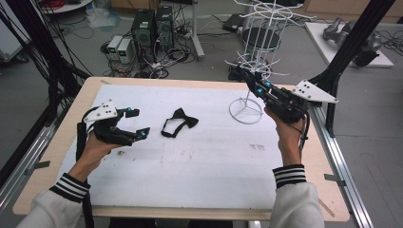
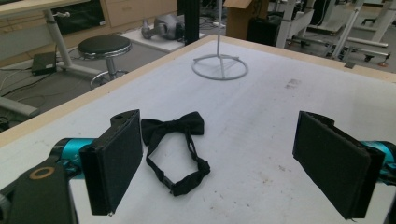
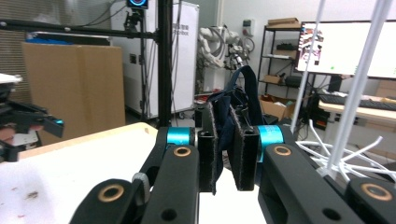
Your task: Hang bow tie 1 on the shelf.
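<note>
The right tool is clamped on a dark fabric bow tie, held up beside the thin white wire rack at the far right of the desk. The left tool stands wide open over a second black bow tie lying flat on the white desk cover. Both ties look light, soft and floppy, with a thin strap loop, so the knot at the middle is likely the firmest place to pinch.
</note>
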Action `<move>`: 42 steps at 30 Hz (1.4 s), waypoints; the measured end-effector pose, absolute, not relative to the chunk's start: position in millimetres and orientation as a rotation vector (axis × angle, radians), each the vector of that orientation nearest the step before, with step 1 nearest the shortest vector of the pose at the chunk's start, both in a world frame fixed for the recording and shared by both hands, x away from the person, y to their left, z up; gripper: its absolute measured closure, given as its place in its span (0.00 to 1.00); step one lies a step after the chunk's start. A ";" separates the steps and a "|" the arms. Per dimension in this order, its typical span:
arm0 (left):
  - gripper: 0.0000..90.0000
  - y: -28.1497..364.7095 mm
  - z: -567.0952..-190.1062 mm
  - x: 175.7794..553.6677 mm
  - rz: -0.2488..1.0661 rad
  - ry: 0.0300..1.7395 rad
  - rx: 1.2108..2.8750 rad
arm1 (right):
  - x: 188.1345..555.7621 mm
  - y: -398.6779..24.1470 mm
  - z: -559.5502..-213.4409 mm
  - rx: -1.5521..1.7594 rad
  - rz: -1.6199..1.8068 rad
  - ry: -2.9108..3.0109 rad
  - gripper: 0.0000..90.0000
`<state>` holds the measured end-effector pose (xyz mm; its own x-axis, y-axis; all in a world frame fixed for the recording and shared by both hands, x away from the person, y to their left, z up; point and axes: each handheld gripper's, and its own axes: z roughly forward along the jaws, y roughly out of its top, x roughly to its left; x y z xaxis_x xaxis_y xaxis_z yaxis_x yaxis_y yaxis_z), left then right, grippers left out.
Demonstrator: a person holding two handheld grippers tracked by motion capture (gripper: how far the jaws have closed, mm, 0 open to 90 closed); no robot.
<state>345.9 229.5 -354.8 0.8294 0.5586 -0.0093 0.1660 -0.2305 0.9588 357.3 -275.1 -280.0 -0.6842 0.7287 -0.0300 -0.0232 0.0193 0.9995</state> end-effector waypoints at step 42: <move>0.18 251.8 -367.2 333.1 0.417 0.587 1.730 | 367.4 -280.2 -310.3 0.813 1.622 1.856 0.92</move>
